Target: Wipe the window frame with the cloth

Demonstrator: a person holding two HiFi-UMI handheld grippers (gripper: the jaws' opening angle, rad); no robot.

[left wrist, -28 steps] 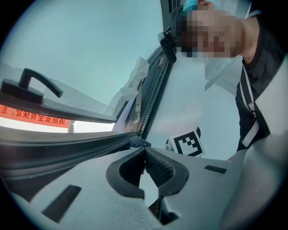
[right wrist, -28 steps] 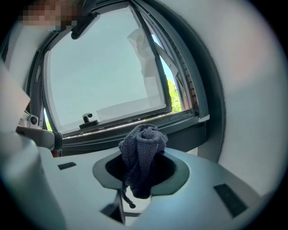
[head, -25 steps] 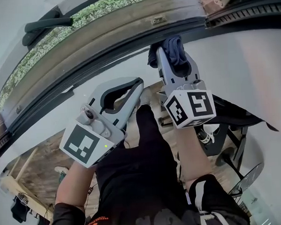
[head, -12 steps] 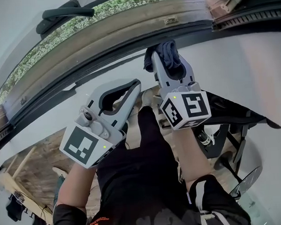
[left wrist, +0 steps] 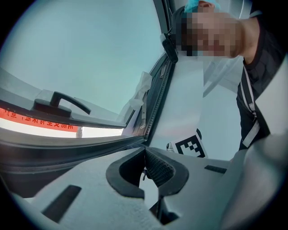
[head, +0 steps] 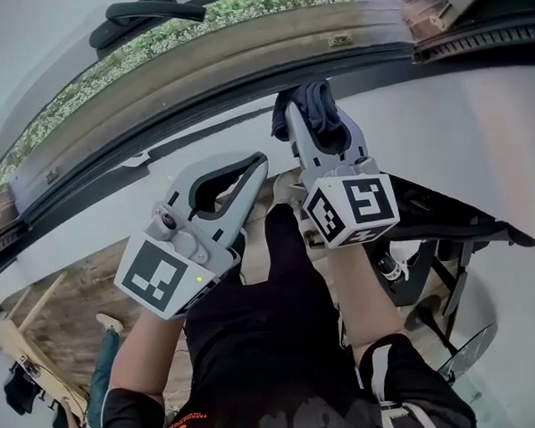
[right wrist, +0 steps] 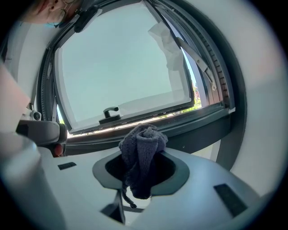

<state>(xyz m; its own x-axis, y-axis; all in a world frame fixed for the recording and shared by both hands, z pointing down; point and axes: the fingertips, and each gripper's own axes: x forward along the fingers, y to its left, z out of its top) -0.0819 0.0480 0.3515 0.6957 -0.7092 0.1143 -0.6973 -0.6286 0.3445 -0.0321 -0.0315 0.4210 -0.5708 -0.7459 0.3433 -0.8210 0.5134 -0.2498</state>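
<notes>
— What has the right gripper [head: 313, 117] got hold of?

— The cloth [right wrist: 142, 150]. It's dark blue-grey, soft and ribbed like knitwear, and bunched into a rounded wad. The pale grey plastic jaws are closed on its middle. A puffy fold stands up beyond their tips, and a thin loose thread hangs down on the near side.

— And where is that against the window frame [head: 241, 58]?

— Right up at its near edge. The frame is a broad, dull tan band that curves across the far side, with a dark rubber strip [head: 204, 105] running along its near edge. The top of the wad reaches that dark strip. I can't tell from here whether it actually presses on it.

— And the left gripper [head: 262, 161]?

— It's empty, with the tips brought together. The two smooth grey jaws bow outward and meet at a point, leaving an oval hole between them. Its pads [left wrist: 158, 170] are black with a fine cross-hatched grip. It sits nearer and to the left of the other one, apart from the frame and in front of the plain white wall [head: 477, 117].

— Anything else on the window?

— There's a black lever handle [head: 145, 11], slim and curved, on the far left of the sash.
</notes>
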